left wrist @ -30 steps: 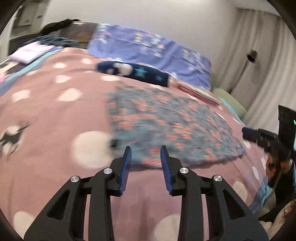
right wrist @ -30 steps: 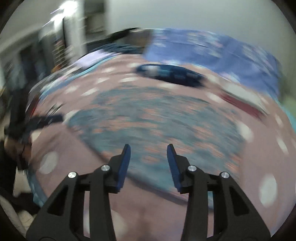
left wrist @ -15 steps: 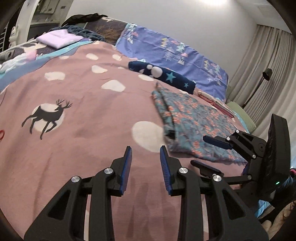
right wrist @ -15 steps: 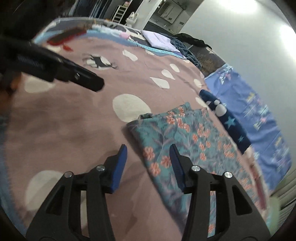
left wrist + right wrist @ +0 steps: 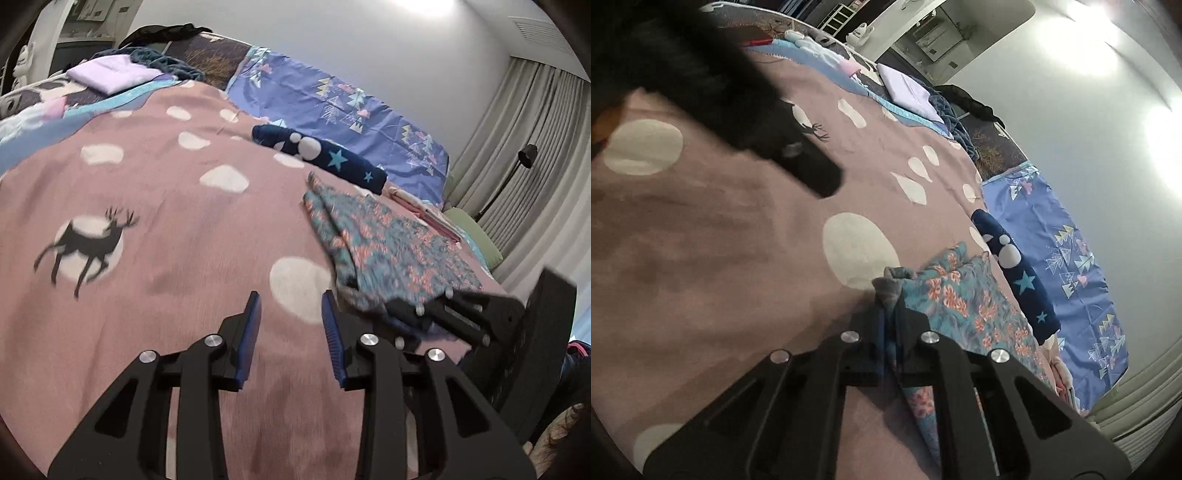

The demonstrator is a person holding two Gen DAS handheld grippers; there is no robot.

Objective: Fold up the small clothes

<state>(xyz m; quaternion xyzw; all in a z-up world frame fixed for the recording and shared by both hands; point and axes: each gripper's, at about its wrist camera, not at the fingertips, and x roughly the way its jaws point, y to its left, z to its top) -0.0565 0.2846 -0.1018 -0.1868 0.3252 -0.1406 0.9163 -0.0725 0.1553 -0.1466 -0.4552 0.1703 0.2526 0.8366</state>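
Note:
A teal floral garment [image 5: 388, 240] lies folded on the pink spotted bedspread [image 5: 166, 221]; it also shows in the right wrist view [image 5: 960, 295]. My right gripper [image 5: 892, 314] is shut on the garment's near left corner, with cloth bunched between its jaws. In the left wrist view the right gripper [image 5: 417, 312] sits at that corner. My left gripper [image 5: 290, 317] is open and empty, low over the bedspread just left of the garment. In the right wrist view the left gripper's finger [image 5: 812, 173] hangs over the bedspread.
A navy folded cloth with stars [image 5: 325, 155] lies beyond the garment. A purple patterned pillow [image 5: 332, 103] lies behind it. Pink folded items [image 5: 424, 210] lie to the right. A lilac folded cloth [image 5: 110, 74] lies at the far left. Curtains and a lamp [image 5: 524, 155] stand right.
My right gripper has closed on the garment's near left corner. My left gripper stayed open and shifted slightly.

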